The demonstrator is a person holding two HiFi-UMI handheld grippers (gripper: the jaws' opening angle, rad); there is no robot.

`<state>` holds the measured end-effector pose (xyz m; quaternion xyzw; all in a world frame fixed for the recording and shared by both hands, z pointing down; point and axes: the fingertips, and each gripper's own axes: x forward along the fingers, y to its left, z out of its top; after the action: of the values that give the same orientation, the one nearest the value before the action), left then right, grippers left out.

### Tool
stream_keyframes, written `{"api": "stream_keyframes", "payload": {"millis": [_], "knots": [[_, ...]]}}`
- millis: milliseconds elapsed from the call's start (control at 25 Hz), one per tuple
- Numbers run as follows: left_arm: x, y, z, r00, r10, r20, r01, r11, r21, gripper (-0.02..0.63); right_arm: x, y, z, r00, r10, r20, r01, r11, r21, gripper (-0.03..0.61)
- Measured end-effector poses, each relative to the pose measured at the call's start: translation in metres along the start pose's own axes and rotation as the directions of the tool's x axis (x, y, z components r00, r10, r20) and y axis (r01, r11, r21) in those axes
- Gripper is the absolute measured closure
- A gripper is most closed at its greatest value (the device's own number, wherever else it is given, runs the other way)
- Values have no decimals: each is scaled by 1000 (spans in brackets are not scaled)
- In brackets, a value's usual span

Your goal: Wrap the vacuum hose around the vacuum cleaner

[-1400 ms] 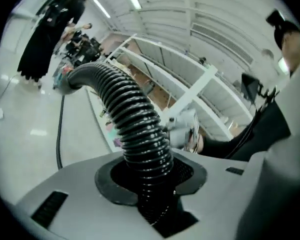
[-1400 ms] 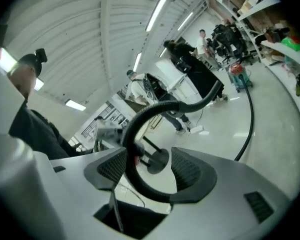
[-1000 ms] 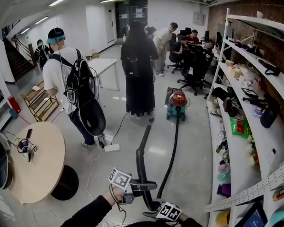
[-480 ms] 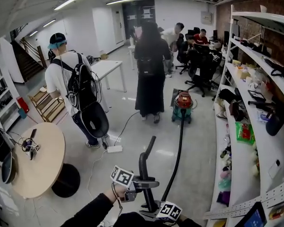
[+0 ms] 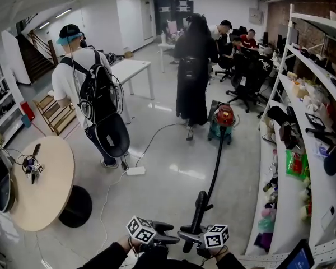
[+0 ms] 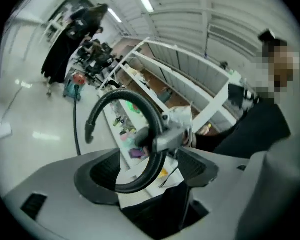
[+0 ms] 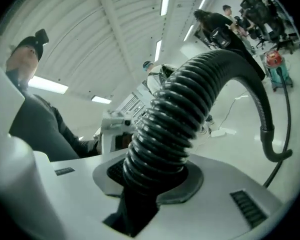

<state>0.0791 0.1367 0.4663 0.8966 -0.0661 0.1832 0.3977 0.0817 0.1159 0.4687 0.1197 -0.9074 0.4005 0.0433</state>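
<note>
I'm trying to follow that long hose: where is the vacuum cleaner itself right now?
In the head view the vacuum cleaner stands on the floor right of centre, beside the person in black and the shelving.

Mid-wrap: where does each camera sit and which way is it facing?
Head view: on the person's head, looking forward and down the floor to the vacuum cleaner; sleeves, left gripper, right gripper at bottom.
Left gripper view: on the left gripper, facing the shelves; jaws open, just opened, hose loop between them ungripped; person's torso at right.
Right gripper view: on the right gripper, facing the open floor; jaws just closed on the hose; torso at left.
Shared: hose and vacuum cleaner, all three.
</note>
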Motion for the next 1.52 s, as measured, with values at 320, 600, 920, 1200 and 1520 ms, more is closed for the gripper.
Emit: {"api": "stream_keyframes", "payload": {"millis": [320,600,920,1200,1520], "knots": [[32,97,-15,961,190,-202,-64,862,504,259,12,-77,158,925,-157,346,53,955,291,449],[26,118,35,990,47,-132,28,856,516,381,64,-75,244,908,-55,416,-80,951,300,446],[-29,135,89,991,-31,-127,88,879,468,483,102,-117,284,924,12,383,-144,937,319,252],[-47,163,156,981,-195,-10,195,979,57,482,98,-135,221,984,37,177,-92,945,314,230],[4,187,212,974,-86,-212,111,988,111,466,43,-159,209,991,73,108,-77,997,27,229]]}}
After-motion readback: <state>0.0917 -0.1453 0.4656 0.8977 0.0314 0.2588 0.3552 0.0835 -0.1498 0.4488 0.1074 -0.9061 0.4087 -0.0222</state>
